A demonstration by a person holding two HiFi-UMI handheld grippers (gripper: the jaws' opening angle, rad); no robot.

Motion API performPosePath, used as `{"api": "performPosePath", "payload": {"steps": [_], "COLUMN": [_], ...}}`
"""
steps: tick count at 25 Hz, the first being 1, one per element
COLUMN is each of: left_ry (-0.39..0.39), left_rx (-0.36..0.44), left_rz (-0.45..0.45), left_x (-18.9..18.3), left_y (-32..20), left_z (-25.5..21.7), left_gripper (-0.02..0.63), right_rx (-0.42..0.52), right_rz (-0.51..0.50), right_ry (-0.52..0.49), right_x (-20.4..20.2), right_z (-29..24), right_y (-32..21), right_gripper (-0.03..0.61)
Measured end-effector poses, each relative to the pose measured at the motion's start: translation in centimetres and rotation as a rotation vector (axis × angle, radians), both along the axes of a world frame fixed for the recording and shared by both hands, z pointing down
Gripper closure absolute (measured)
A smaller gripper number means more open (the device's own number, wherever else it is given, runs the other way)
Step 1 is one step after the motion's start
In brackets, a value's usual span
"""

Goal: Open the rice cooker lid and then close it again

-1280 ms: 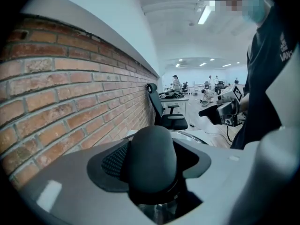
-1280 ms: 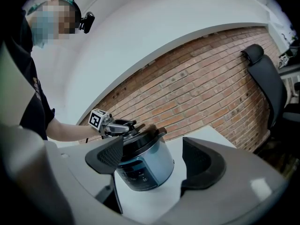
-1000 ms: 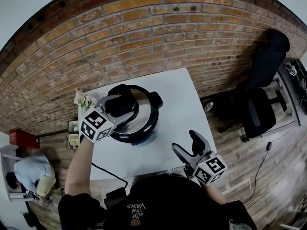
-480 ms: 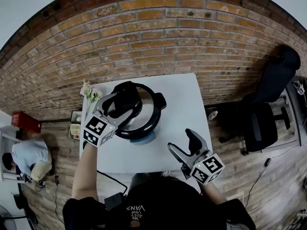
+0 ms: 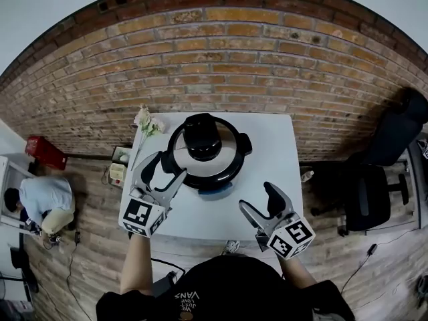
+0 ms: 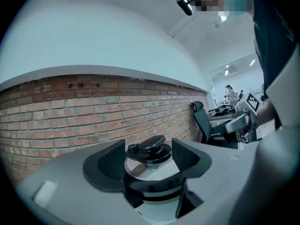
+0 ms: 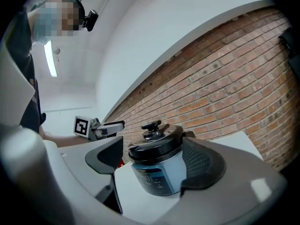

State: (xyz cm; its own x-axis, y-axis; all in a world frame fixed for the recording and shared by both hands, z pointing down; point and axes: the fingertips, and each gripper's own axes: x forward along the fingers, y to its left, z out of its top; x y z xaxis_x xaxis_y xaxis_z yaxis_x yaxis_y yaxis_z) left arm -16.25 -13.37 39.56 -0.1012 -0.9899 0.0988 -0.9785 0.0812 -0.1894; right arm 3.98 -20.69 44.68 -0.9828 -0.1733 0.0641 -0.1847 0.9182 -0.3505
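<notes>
Nearest the person, the right hand-held gripper [image 5: 259, 199] is held over the front edge of the white desk [image 5: 271, 146]. Its jaws are spread wide and nothing is gripped between them; in its own view the rice cooker [image 5: 207, 158] is framed between the jaws but stands well apart from them. The left hand-held gripper [image 5: 168, 166] is held at the desk's left front, likewise wide open and empty. Its tips are pointed at the cooker's left front side and brought near it, with no pad pressed on it. The cooker is set on the middle of the desk, towards the back, and its lid [image 5: 212, 154] is seen shut, the black handle [image 5: 202, 136] on top. A small bunch of pale flowers [image 5: 148, 122] is placed at the desk's far left corner, just beside the cooker. Behind the desk a brick wall [image 5: 214, 59] is seen, and a black office chair [image 5: 374, 179] is parked on the wooden floor to the right
</notes>
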Motion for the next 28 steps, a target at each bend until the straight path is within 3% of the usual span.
{"api": "performPosePath", "payload": {"steps": [6,14,18,23,28], "left_ry": [0.053,0.117,0.090,0.082,0.100], "left_rx": [0.072,0.040,0.042,0.052,0.035], "left_rz": [-0.099,-0.145,-0.140,-0.140,-0.154], "left_x": [2.1,6.8,9.0,11.4,13.3], "left_y": [6.8,14.0,16.1,18.4,20.9], "left_z": [-0.2,2.0,2.1,2.2,2.1], "left_gripper": [0.324,0.325,0.327,0.336,0.387], "right_rx": [0.051,0.094,0.116,0.146,0.164], "right_rz": [-0.011,-0.021,-0.028,-0.035,-0.036], "right_ry": [0.007,0.032,0.051,0.064,0.070], "right_x": [0.5,2.6,3.7,4.8,6.0], "right_z": [-0.8,-1.0,-0.9,-1.2,-1.3], "right_y": [2.8,7.6,9.7,12.1,14.2], "right_gripper": [0.192,0.196,0.209,0.273,0.348]}}
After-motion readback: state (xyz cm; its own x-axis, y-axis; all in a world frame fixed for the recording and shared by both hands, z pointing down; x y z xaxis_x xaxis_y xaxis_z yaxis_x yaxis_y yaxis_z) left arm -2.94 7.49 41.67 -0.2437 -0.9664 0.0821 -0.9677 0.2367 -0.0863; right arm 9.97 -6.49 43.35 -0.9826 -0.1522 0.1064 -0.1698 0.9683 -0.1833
